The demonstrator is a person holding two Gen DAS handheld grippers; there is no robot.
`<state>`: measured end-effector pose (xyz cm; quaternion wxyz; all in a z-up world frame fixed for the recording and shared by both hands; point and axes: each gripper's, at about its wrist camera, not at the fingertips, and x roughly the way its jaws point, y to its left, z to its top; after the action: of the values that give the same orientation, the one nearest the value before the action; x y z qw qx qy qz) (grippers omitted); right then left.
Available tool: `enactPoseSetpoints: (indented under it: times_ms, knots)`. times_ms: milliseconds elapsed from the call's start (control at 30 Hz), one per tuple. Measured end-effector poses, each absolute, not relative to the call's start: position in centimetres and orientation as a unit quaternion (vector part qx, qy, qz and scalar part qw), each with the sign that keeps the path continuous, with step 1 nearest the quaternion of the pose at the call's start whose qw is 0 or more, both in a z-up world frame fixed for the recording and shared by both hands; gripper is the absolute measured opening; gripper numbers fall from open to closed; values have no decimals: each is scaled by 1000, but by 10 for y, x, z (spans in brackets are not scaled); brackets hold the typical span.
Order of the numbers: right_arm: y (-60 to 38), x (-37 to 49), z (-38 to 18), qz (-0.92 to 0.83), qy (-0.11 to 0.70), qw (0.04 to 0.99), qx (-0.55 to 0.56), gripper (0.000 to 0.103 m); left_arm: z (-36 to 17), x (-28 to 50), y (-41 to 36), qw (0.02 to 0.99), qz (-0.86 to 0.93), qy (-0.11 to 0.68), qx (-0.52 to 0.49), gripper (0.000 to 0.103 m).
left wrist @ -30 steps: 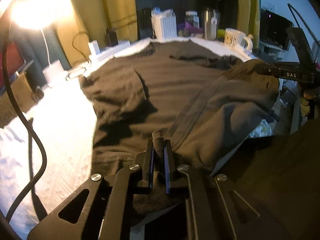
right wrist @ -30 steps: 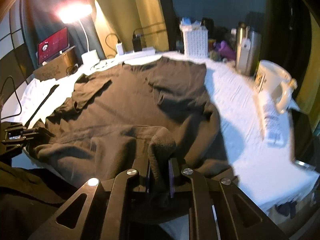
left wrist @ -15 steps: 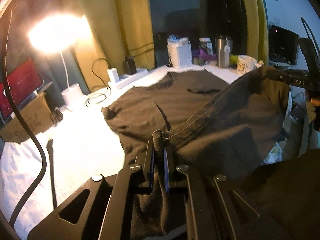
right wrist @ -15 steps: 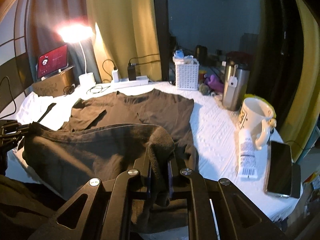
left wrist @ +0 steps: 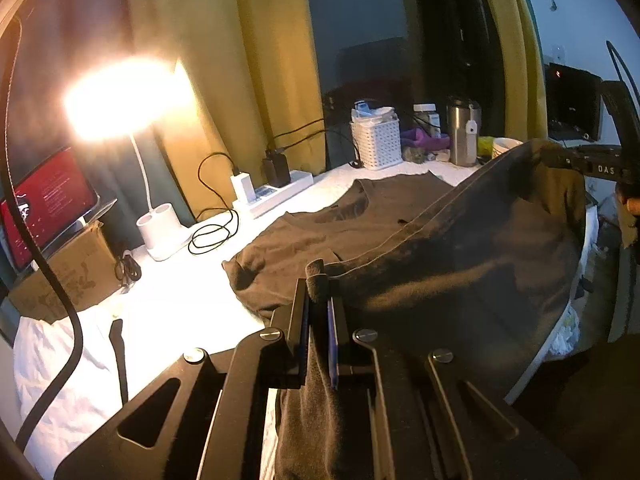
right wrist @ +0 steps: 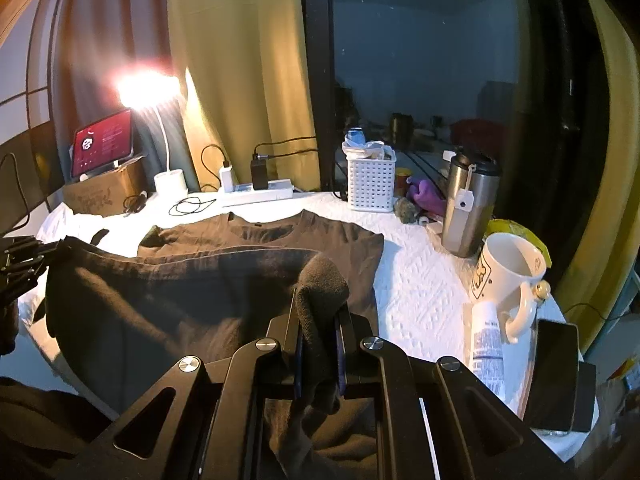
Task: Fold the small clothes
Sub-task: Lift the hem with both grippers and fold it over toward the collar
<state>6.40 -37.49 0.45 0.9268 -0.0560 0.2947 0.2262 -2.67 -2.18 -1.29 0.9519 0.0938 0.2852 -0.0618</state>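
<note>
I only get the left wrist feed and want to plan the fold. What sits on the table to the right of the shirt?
Observer: A white mug stands right of the dark shirt, with a printed tube lying beside it.
Operator: Anything else near that edge?
Observer: A dark phone lies flat at the table's near right edge, beyond the tube.
Operator: Is the right gripper truly holding the hem?
Observer: Yes, the right gripper is shut on a bunched corner of the shirt, which bulges above its fingers.
Operator: Is the collar clear?
Observer: The neckline lies flat and uncovered, facing the white basket.
</note>
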Motion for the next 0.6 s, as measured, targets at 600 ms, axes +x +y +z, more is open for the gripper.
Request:
enactPoseSetpoints:
  times_ms: [600]
  knots:
    - [-366, 107, 9, 221, 297, 927, -54, 12, -10, 19, -11, 954, -56, 283, 85, 6]
